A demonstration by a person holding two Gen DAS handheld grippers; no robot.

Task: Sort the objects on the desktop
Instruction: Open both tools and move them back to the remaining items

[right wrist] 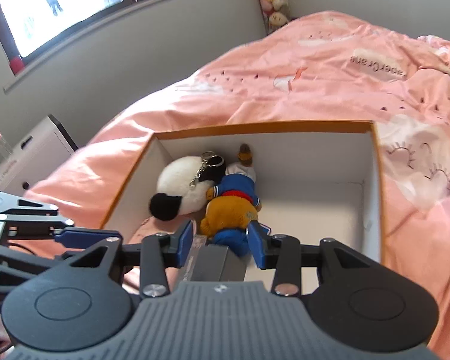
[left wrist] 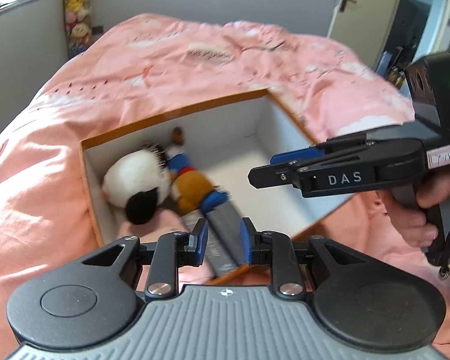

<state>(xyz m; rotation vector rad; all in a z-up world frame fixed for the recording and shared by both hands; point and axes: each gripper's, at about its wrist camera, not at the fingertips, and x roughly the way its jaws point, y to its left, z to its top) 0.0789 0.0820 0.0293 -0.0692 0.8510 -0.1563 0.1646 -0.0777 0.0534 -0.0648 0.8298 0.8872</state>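
**Inspector:** Starting with the tongs, what state were they in?

**Operator:** My left gripper [left wrist: 223, 241] hung over the near edge of the box [left wrist: 177, 111], pads spread, nothing pinched between them. A grey case [left wrist: 222, 234] showed through the gap, but it lay below in the box, and I judged the pads clear of it. My right gripper [right wrist: 222, 240] was likewise spread and carrying nothing, hovering over the same near edge. In the left view its fingers reached in from the right above the box.

**Inspector:** Where were the items?

**Operator:** The box sat open on the pink duvet [left wrist: 60, 138]. Inside, at the far left corner, lay a white plush [right wrist: 183, 187] with a black patch and a metal keychain [right wrist: 202, 168] on top. Touching its right side was a bear doll [right wrist: 234, 204] in a blue top. The grey case lay against the near wall, touching the doll's near end. The right part of the box floor was bare.

**Inspector:** How far along was the sorting?

**Operator:** Three items were in, by my count. I saw nothing loose on the visible duvet, so I judged the work nearly finished. I could not tell whether anything remained outside both views.
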